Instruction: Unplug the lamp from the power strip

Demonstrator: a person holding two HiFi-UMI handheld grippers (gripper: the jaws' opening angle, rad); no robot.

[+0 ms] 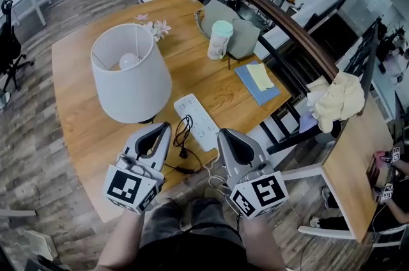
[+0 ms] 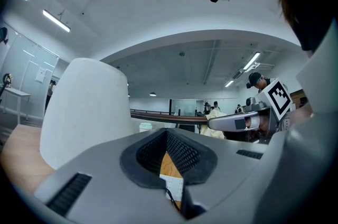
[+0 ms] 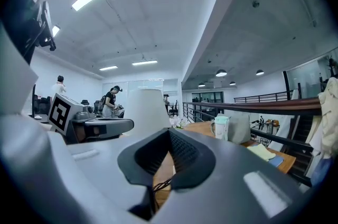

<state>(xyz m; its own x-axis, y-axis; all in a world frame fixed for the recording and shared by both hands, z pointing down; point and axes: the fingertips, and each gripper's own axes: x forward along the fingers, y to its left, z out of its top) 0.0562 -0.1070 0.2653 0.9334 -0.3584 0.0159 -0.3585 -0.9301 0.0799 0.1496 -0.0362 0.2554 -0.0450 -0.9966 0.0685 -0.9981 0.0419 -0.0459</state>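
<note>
Tool L (image 1: 165,127), tool R (image 1: 222,133) shut, empty, cord (image 1: 183,133) beside pwr strip (image 1: 199,119)

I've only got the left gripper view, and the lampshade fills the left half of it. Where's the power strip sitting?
Observer: The head view shows the power strip flat on the table, right of the lamp. Its near end lies between the left tool and the right tool.
Operator: Is anything plugged into it?
Observer: I see no plug in its sockets. A black cord lies looped on the wood by the strip's left edge.
Operator: Is the right tool holding something?
Observer: No. In the right gripper view its jaws are together, with nothing pinched that I can see.
</note>
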